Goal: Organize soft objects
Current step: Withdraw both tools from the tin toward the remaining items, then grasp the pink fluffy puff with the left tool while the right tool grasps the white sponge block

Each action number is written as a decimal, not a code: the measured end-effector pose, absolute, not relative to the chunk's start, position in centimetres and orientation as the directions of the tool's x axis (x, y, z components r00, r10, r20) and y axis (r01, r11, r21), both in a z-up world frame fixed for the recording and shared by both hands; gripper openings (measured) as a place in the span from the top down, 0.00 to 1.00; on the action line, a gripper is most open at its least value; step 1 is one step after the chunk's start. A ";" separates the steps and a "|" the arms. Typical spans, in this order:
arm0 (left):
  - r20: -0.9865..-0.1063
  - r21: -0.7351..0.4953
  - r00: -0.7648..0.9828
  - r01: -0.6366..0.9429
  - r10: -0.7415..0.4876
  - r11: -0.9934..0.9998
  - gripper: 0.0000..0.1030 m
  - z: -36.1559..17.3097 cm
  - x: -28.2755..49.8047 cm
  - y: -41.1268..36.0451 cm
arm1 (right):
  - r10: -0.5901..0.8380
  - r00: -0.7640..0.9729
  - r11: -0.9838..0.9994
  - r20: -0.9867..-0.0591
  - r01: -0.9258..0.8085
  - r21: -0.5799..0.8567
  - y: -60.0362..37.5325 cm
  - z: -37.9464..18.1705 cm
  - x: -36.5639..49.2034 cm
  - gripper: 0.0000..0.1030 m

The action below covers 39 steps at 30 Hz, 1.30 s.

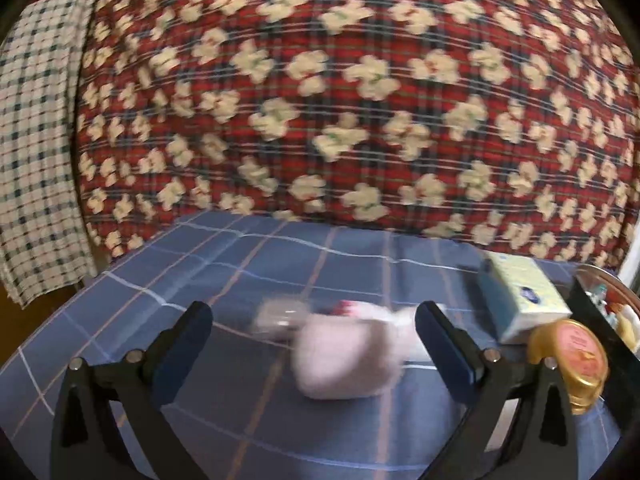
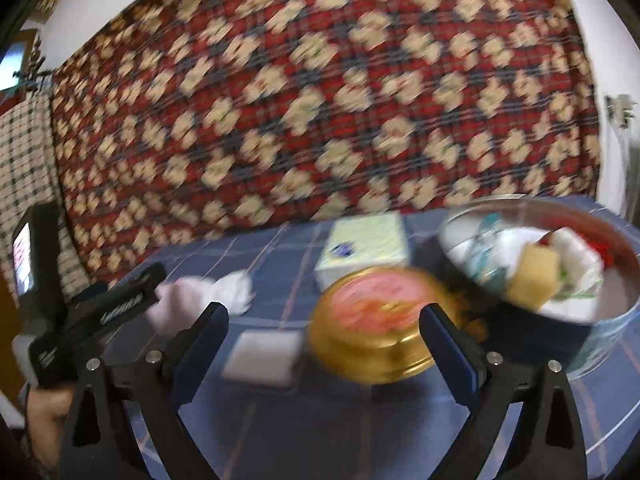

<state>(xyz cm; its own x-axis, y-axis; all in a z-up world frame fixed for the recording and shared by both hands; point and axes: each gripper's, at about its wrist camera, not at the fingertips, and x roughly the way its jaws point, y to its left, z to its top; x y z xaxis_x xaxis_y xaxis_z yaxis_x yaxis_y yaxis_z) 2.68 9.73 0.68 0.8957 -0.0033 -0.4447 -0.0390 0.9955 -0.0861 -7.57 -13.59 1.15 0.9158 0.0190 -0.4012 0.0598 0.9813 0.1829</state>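
- The left gripper (image 1: 314, 330) is standing wide open, its dark blue pads gripping nothing; a pale pink, soft, rounded bundle of cloth (image 1: 344, 358) is lying between the two fingers, and motion blur is hiding whether either pad is touching it.
- The right gripper (image 2: 324, 334) is also spread wide and empty, framing a round gold tin with a pink lid (image 2: 374, 330) at its 1 o'clock and a small white rectangular pad (image 2: 264, 354) at its 11 o'clock.
- In the right wrist view the pink bundle is sitting at 10 o'clock, right at the left gripper's fingertips.
- A round glass bowl (image 2: 608, 344) at 2 o'clock is holding white cloth and a yellow sponge-like block (image 2: 534, 280).
- A pale yellow tissue box (image 2: 364, 248) is sitting at 12 o'clock, behind the tin.
- The blue checked tablecloth (image 1: 224, 264) is lying bare toward 10 o'clock in the left wrist view, giving open room there; the red floral quilted fabric (image 1: 320, 80) is bordering the table's far edge.
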 end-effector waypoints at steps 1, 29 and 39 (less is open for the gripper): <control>-0.453 -0.093 0.892 -0.053 0.006 0.994 0.00 0.6 2.9 10.4 | 0.044 0.906 0.982 -0.422 0.040 0.187 -12.8 1.0 -7.3 0.05; -0.509 -0.129 0.860 -0.107 0.027 0.986 0.00 -0.6 3.9 14.6 | 0.108 0.633 0.989 -0.766 0.011 0.149 -6.2 -3.7 2.2 0.43; -0.535 -0.147 0.826 0.116 -0.178 0.982 0.00 -1.1 3.9 11.2 | 0.231 0.766 0.973 -0.600 -0.171 0.155 -6.6 -0.6 -0.6 0.43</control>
